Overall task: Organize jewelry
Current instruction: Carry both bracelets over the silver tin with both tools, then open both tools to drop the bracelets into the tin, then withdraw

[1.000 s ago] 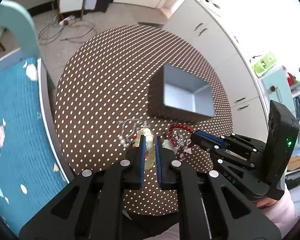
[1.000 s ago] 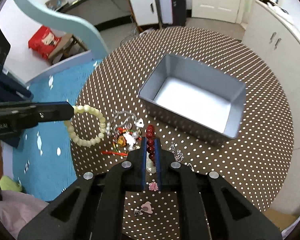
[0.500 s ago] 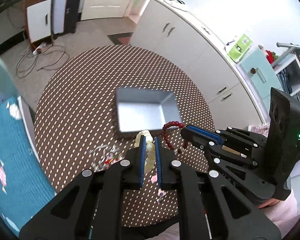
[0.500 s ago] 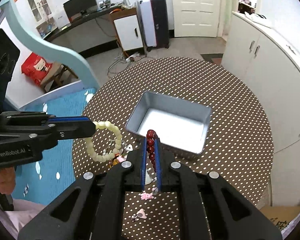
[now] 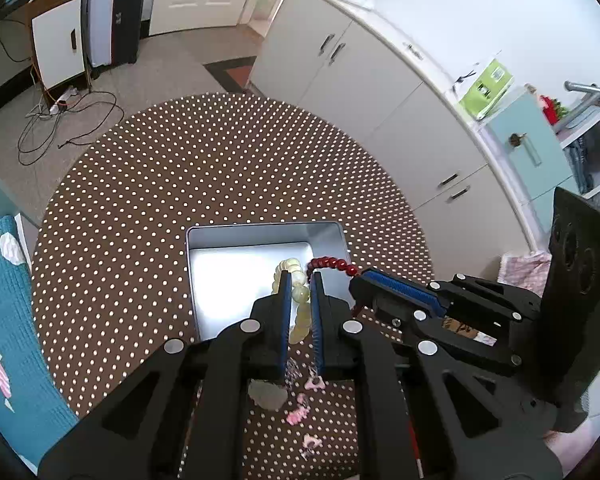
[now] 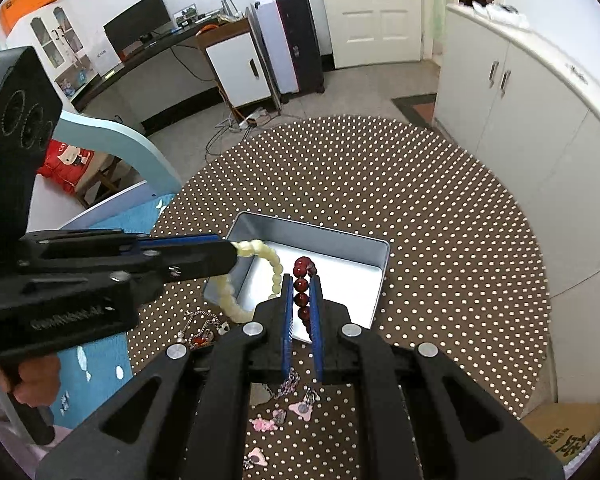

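From the left wrist camera, the left tongs are clamped on a pale cream-yellow beaded bracelet, whose beads run up between the blue pads and curl over the fingertips. It hangs above the open rectangular silver metal tin, which sits on the round desk covered in brown cloth with white dots. At right the right tongs reach in, gripping a dark red beaded bracelet whose strand arcs over the tin's right side, just beside the pale beads. On the desk near the camera, under the black gripper frame, lie small pink charms and a greyish flat piece.

From the right wrist camera, the right tongs are closed on the dark red beaded bracelet, its beads stacked between the pads and standing over the tin. The left tongs come in from the left, holding the pale bracelet, whose loop hangs over the tin's near left corner. A person's hand grips that tool's handle at lower left. A tangle of silver chain with red and white charms lies on the desk just left of the tin, and pink charms on fine chains lie nearer the camera.
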Demonstrator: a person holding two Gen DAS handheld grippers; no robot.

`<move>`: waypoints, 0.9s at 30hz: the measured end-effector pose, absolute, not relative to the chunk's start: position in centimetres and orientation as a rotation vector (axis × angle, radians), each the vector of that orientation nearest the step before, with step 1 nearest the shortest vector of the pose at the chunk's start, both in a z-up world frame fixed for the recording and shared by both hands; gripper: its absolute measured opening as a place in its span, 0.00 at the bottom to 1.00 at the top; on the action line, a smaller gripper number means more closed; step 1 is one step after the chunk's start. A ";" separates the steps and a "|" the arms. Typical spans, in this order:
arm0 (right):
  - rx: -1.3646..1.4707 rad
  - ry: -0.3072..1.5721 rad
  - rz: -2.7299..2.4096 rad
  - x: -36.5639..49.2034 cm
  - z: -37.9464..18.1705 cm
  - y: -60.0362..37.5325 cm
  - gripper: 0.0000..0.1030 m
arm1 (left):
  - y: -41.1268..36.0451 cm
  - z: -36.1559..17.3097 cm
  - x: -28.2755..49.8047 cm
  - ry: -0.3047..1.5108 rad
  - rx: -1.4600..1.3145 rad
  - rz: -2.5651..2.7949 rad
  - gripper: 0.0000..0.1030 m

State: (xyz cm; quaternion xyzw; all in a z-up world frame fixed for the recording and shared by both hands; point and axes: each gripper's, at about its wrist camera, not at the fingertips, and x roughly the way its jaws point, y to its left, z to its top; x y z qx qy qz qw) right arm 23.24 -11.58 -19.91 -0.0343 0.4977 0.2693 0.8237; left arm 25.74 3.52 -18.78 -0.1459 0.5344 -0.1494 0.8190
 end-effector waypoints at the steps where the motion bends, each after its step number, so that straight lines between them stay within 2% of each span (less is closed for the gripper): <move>1: -0.068 1.075 0.578 23.7 -20.6 -11.5 0.07 | 3.3 -19.4 26.1 1.149 -0.302 -0.311 0.09; 12: -0.058 1.172 0.572 25.8 -23.9 -11.0 0.07 | 2.6 -24.6 27.7 1.261 -0.281 -0.250 0.10; 14: -0.070 1.176 0.564 25.8 -23.9 -11.0 0.10 | 2.6 -24.9 27.7 1.267 -0.268 -0.231 0.10; 17: -0.062 1.174 0.558 25.9 -23.5 -11.3 0.13 | 2.6 -24.9 27.7 1.271 -0.244 -0.214 0.19; 22: -0.053 1.150 0.533 25.9 -22.6 -12.1 0.32 | 2.9 -24.3 27.2 1.257 -0.236 -0.206 0.23; 24: -0.053 1.137 0.525 25.7 -22.3 -12.6 0.37 | 3.0 -23.9 27.0 1.248 -0.233 -0.205 0.23; 27: -0.046 1.123 0.520 25.4 -21.8 -12.9 0.38 | 3.0 -23.3 26.6 1.235 -0.227 -0.206 0.23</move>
